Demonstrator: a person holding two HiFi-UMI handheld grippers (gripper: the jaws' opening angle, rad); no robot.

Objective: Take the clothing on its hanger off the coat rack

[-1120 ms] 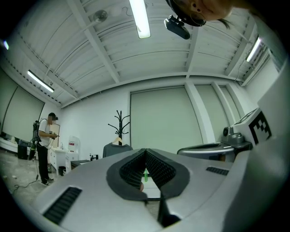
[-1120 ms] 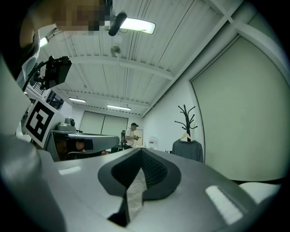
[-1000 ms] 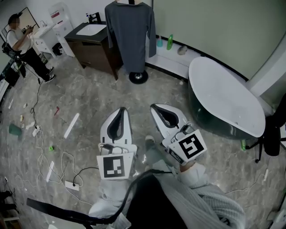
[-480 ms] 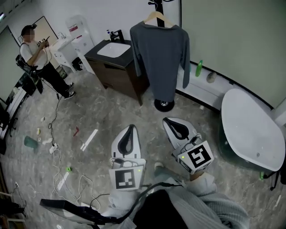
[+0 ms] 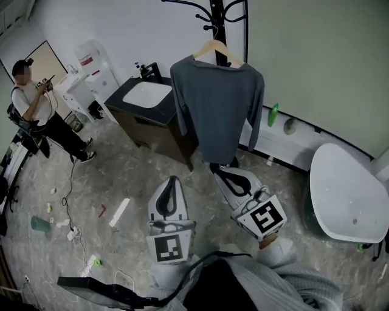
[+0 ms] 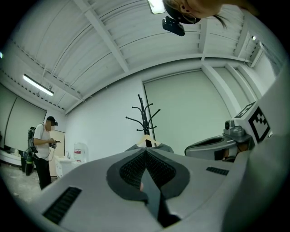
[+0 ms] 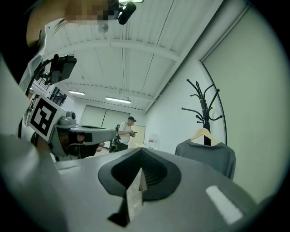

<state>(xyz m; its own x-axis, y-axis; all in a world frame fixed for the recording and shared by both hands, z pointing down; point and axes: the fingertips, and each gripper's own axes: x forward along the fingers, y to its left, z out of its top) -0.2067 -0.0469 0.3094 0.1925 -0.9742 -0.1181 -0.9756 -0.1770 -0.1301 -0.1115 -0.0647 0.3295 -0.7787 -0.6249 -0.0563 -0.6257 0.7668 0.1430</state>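
**Both grippers shut and empty, sweater on the rack ahead**

I hold my left gripper (image 5: pixel 172 180) and my right gripper (image 5: pixel 220 174) side by side, low in front of me. Both point forward over the marbled floor (image 5: pixel 121 164). In the left gripper view the jaws are pressed together with nothing between them. The right gripper view shows the same: pads closed on each other, nothing caught. From the head view the right gripper's tip sits just under the hem of the grey sweater (image 5: pixel 219 112). Both gripper views show the garment apart from the jaws, so neither gripper touches it.

The sweater hangs on a wooden hanger (image 5: pixel 217 50), sleeves straight down at either side. The hanger's hook is over an arm of the black coat rack (image 5: pixel 216 12), which stands by the pale green wall. The rack's base is hidden behind the sweater and my right gripper.

Just left of the rack is a dark cabinet (image 5: pixel 155 130) with a white basin (image 5: pixel 146 94) set in its top. To the right, a green bottle (image 5: pixel 273 114) stands on the low white ledge (image 5: pixel 285 149) along the wall. A white bathtub (image 5: pixel 349 194) fills the floor's right edge.

At the far left a person (image 5: pixel 36 112) in a white top stands near a white dispenser (image 5: pixel 91 58). Cables (image 5: pixel 70 182) trail over the floor's left side.
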